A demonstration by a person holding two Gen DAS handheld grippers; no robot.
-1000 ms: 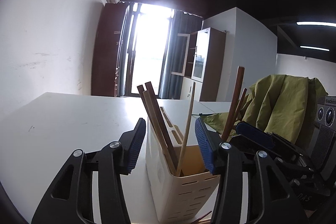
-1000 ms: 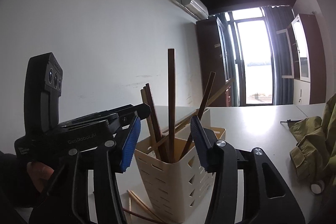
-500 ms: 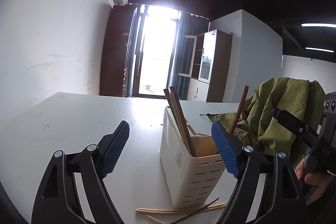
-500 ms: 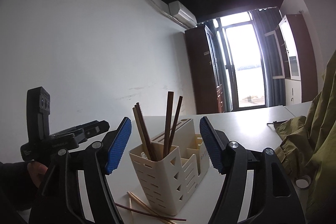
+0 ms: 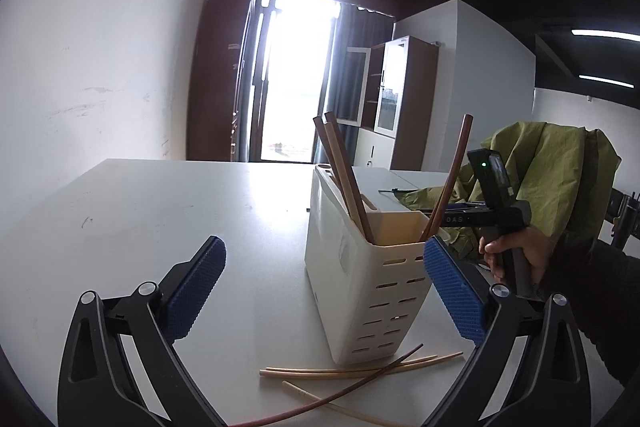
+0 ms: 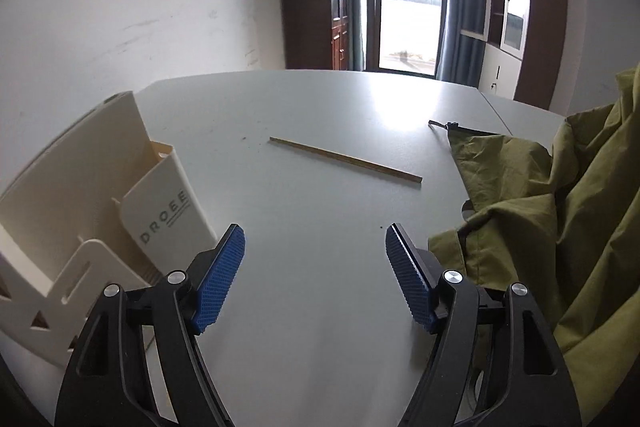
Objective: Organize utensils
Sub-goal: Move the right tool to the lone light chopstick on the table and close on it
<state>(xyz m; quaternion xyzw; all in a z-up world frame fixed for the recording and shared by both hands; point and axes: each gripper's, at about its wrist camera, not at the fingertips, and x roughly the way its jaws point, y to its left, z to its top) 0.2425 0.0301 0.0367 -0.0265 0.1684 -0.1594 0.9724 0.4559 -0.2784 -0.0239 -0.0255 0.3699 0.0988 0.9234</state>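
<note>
1. Both tongs are spread wide and hold nothing: the left gripper (image 5: 324,291), the right gripper (image 6: 316,279).
2. The right gripper faces 1 chopstick (image 6: 346,159) lying flat on the table (image 6: 320,107), well apart from the holder (image 6: 80,195).
3. Straddle its middle, pads low, pinch squarely.
4. More loose chopsticks (image 5: 352,371) lie touching the holder's base.
</note>
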